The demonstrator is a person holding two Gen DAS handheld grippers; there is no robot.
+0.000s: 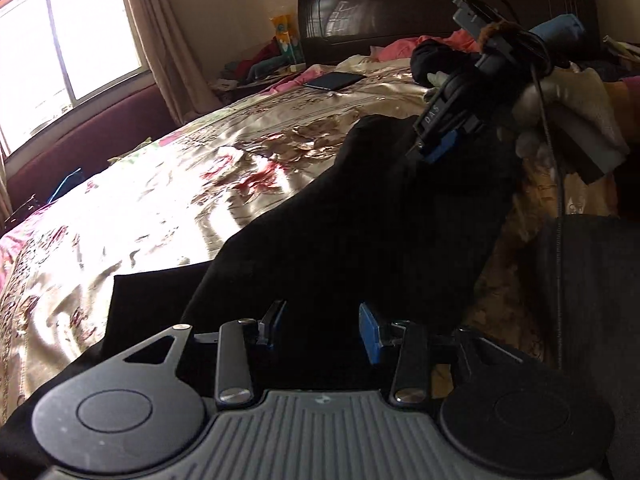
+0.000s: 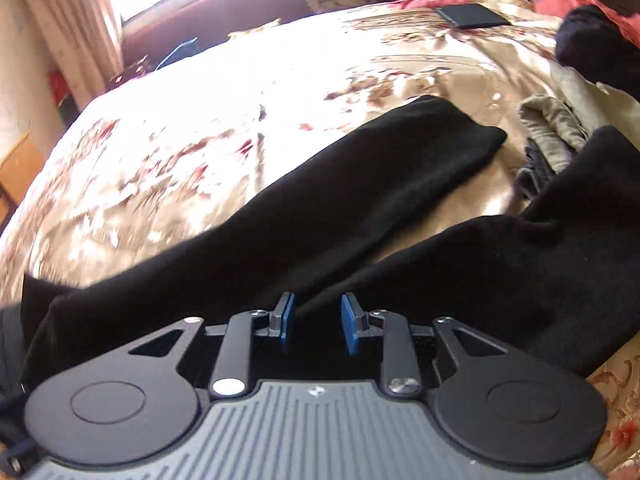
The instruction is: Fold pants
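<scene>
I hover both grippers, left gripper [image 1: 322, 326] and right gripper [image 2: 318, 322], parted and empty over the pants [image 2: 360, 184]; legs splay toward one o'clock. Next, I'd pinch one leg and lay it over the other.

White letters reading roughly "DAS" stood on the black body of the right gripper [image 1: 434, 148], far right in the left wrist view, print on yellow bottle [image 1: 285, 36] by the headboard stayed illegible
</scene>
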